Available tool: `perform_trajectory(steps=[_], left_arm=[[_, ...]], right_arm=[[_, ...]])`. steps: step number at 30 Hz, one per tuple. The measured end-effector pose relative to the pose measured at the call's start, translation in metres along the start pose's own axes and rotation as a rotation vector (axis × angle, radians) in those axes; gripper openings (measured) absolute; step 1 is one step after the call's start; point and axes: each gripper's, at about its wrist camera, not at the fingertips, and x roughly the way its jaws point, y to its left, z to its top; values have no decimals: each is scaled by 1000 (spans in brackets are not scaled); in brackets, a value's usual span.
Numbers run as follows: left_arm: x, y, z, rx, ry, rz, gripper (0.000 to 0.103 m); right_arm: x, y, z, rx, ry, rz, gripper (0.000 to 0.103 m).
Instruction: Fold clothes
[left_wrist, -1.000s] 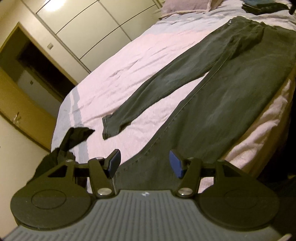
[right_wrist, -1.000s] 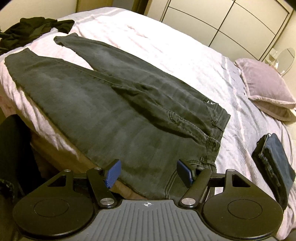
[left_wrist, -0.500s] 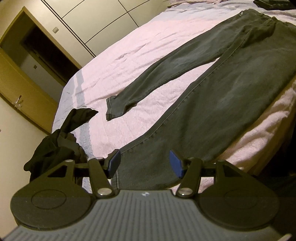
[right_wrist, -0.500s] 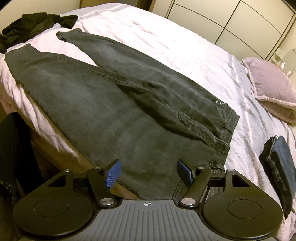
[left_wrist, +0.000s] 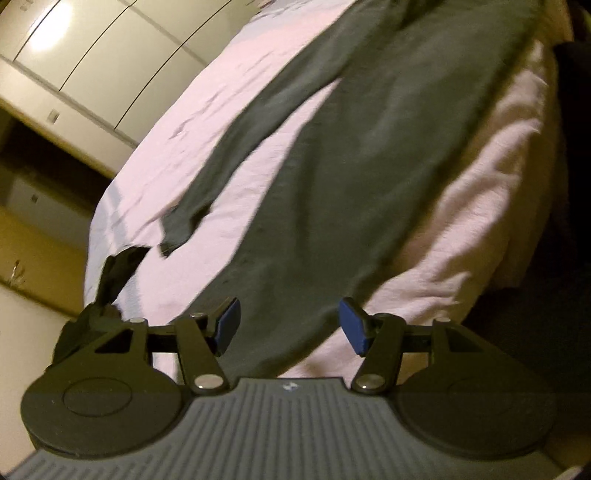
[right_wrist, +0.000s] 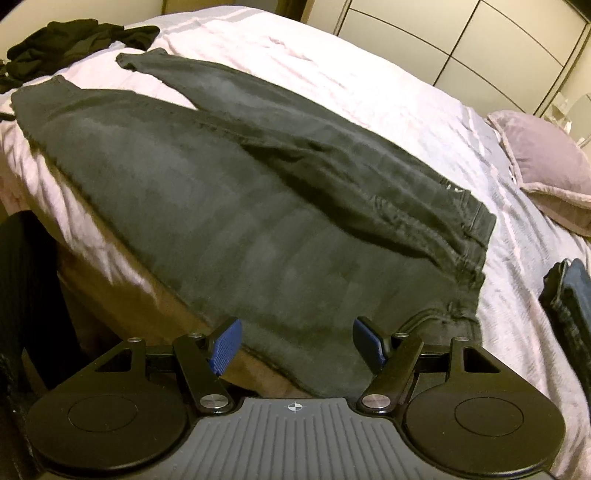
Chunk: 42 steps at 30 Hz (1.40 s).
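Dark grey jeans (right_wrist: 229, 206) lie spread flat across a bed (right_wrist: 369, 85), legs splayed, the nearer leg along the bed's edge. Left tongs (left_wrist: 289, 328) and right tongs (right_wrist: 297, 345) hover released above the jeans, grasping nothing. Beyond the jeans' hems lies a black garment (right_wrist: 70, 40); beside the waistband, a folded stack (right_wrist: 569, 295) and pillow (right_wrist: 546, 166).

Dark grey jeans (right_wrist: 258, 221) lie spread flat on a bed (right_wrist: 369, 85) with a pale pink cover, legs running far left, waistband to the right. The right gripper (right_wrist: 295, 341) hovers at the near edge, its blue-padded fingers (right_wrist: 225, 345) wide apart over the near leg. A dark clothing pile (right_wrist: 70, 46) sits far left, a mauve pillow (right_wrist: 546, 166) far right, and a folded dark garment (right_wrist: 569, 299) at right.
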Motion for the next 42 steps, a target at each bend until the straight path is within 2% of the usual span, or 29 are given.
perform_trajectory(steps=[3, 12, 14, 15, 16, 17, 18, 22, 25, 28, 30, 31, 32, 36, 39, 42], left_arm=[[12, -17, -2, 58, -15, 2, 56], [38, -51, -9, 307, -13, 126, 56], [44, -59, -10, 363, -13, 154, 52], [47, -63, -11, 390, -12, 167, 44], [48, -63, -11, 392, -13, 171, 36], [47, -59, -9, 368, -16, 164, 22], [46, -55, -7, 344, -18, 158, 13], [43, -40, 0, 248, -27, 133, 11], [40, -28, 5, 176, -34, 113, 10], [38, -19, 10, 122, -38, 98, 10], [40, -20, 13, 140, -31, 97, 10], [41, -20, 14, 146, -27, 97, 10], [43, -21, 13, 150, -24, 97, 11], [50, -25, 13, 176, -12, 106, 13], [55, -31, 10, 228, 1, 125, 15], [63, -36, 6, 287, 19, 155, 19]], right_arm=[[5, 1, -4, 21, -20, 4, 70], [8, 15, -18, -60, -133, -50, 70], [9, 24, -26, -106, -166, -59, 70], [9, 30, -31, -132, -188, -66, 70], [9, 36, -34, -161, -209, -77, 70], [10, 45, -36, -191, -240, -79, 70], [12, 54, -36, -223, -271, -80, 70], [19, 89, -40, -347, -397, -85, 70], [38, 121, -34, -449, -445, -45, 70], [58, 143, -36, -564, -451, -45, 66], [68, 141, -44, -603, -425, -102, 55], [69, 130, -50, -582, -414, -136, 49], [69, 118, -55, -555, -403, -169, 48], [65, 64, -85, -488, -341, -310, 48], [67, 31, -113, -522, -256, -410, 47], [74, 2, -131, -552, -183, -495, 42]])
